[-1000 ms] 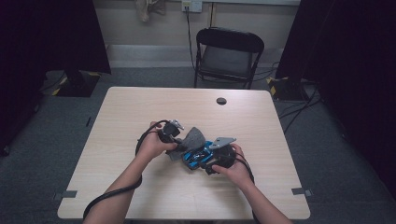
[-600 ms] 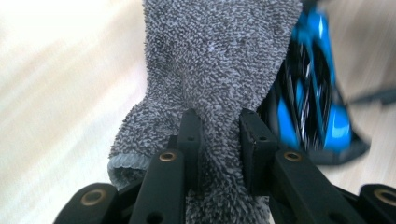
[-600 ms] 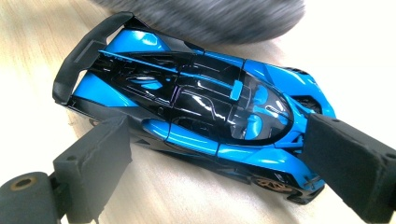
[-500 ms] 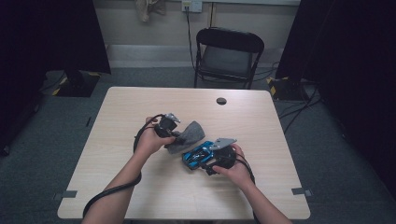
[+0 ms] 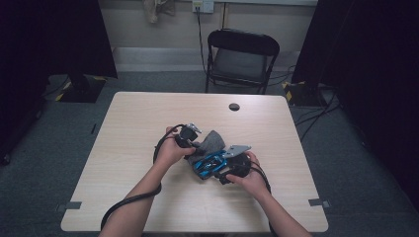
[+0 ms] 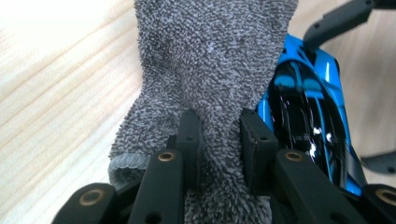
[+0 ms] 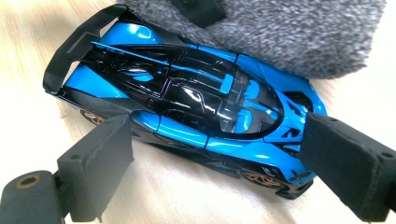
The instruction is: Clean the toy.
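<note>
Near the table's (image 5: pixel 123 197) front edge, two forearms are seen entering from six o'clock and converging at its middle. The right gripper (image 5: pixel 230 170) is held low with its jaws spread apart along the side of the blue toy car (image 5: pixel 207 163), one pad by each end. At eleven o'clock of the car, the left gripper (image 5: pixel 193 144) is clamped on the grey cloth (image 5: pixel 210 142), which is draped against the car.
</note>
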The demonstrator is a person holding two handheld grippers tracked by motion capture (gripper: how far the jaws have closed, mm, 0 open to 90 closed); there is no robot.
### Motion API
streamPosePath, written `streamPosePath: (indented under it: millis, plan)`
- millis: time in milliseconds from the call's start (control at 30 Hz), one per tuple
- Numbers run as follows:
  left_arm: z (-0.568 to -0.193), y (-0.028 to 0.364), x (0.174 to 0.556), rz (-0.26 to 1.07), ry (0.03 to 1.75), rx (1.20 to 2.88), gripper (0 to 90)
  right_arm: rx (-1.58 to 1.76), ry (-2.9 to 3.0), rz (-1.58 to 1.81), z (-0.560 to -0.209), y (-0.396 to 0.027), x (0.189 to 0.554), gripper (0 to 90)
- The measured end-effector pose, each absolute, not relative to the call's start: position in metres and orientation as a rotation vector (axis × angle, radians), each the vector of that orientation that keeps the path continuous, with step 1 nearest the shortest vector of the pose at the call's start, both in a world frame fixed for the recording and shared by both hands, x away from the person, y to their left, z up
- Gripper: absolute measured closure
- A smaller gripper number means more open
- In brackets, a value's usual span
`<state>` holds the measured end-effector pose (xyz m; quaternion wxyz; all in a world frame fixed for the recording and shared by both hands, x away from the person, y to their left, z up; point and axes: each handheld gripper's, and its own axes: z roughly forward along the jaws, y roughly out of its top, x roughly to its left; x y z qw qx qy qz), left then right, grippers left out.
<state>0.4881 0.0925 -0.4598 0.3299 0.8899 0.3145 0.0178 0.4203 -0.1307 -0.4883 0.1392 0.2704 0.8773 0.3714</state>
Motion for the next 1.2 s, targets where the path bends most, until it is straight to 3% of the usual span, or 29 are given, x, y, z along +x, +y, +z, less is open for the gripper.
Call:
streamPosePath:
  millis: [800, 1200]
  plan:
    - [-0.448, 0.146, 0.460, 0.049, 0.836, 2.326, 71.6, 0.709, 2.552, 0.996, -0.488, -0.127, 0.418, 9.8]
    - [-0.442, 0.090, 0.496, 0.117, 0.862, 2.278, 70.8, 0.748, 2.556, 1.033, -0.487, -0.129, 0.420, 9.8]
